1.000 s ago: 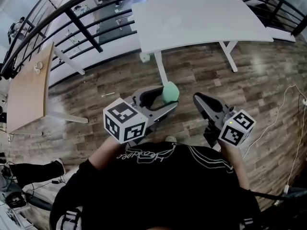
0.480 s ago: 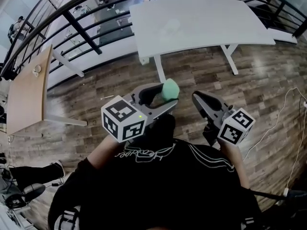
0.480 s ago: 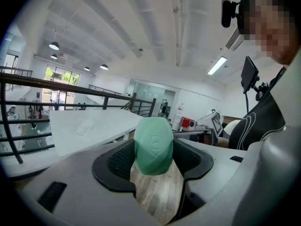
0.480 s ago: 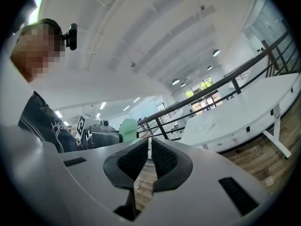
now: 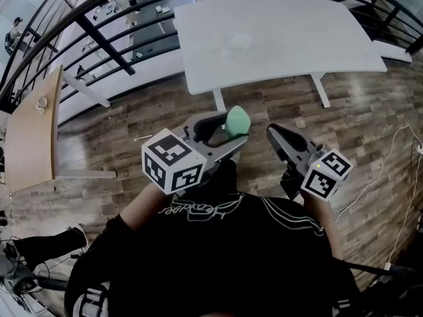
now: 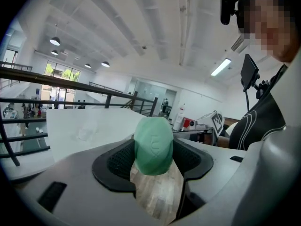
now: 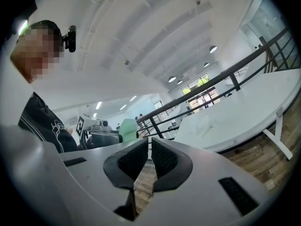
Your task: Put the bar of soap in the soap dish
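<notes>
The left gripper [image 5: 232, 131] is clamping the green bar of soap [image 6: 153, 145] upright between its pads, while the right gripper [image 7: 149, 149], beside it, is carrying nothing, its jaws drawn almost together. The carry appears to be the step in hand, with the white table [image 5: 297, 38] lying well ahead of both tips. A faint clear shape [image 5: 238, 43] there may be the soap dish; next, the soap needs bringing over it and lowering before release.

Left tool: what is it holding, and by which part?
The green soap bar, pinched across its sides by the left tool; the right tool holds nothing.
</notes>
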